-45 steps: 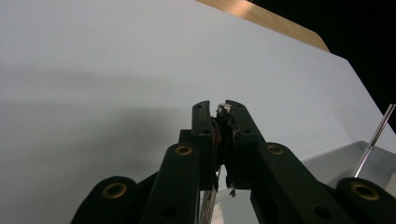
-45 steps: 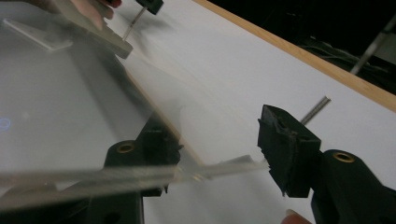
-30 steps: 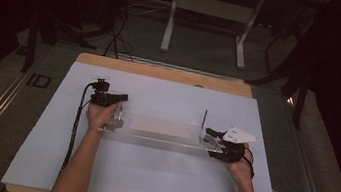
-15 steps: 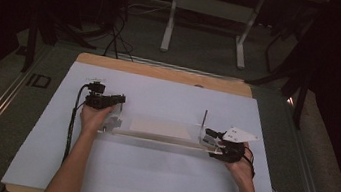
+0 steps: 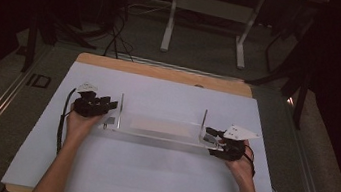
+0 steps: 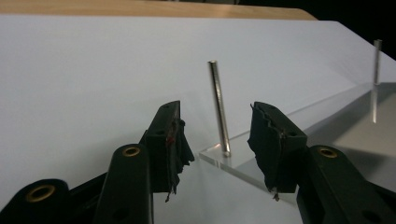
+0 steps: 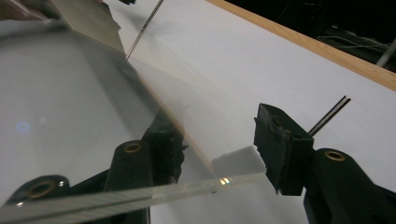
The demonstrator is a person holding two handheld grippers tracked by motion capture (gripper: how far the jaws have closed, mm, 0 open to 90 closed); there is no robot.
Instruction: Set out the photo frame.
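plate (image 5: 161,127): clear, flat on tabletop (image 5: 147,173), long axis left-right between my hands
left gripper (image 5: 111,103): jaws just opening, spread, nothing pinched; pin (image 6: 218,107) just ahead
right gripper (image 5: 210,131): spread around plate's right end, pads not pressing

One clear acrylic plate (image 5: 158,130), two upright metal pins (image 5: 120,110), two tongs (image 5: 111,104), one white sheet (image 5: 147,173)

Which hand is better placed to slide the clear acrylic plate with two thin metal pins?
Probably the right. The right gripper has its open jaws around one end of the clear acrylic plate. The left gripper has just been opening its jaws, short of the plate's corner.
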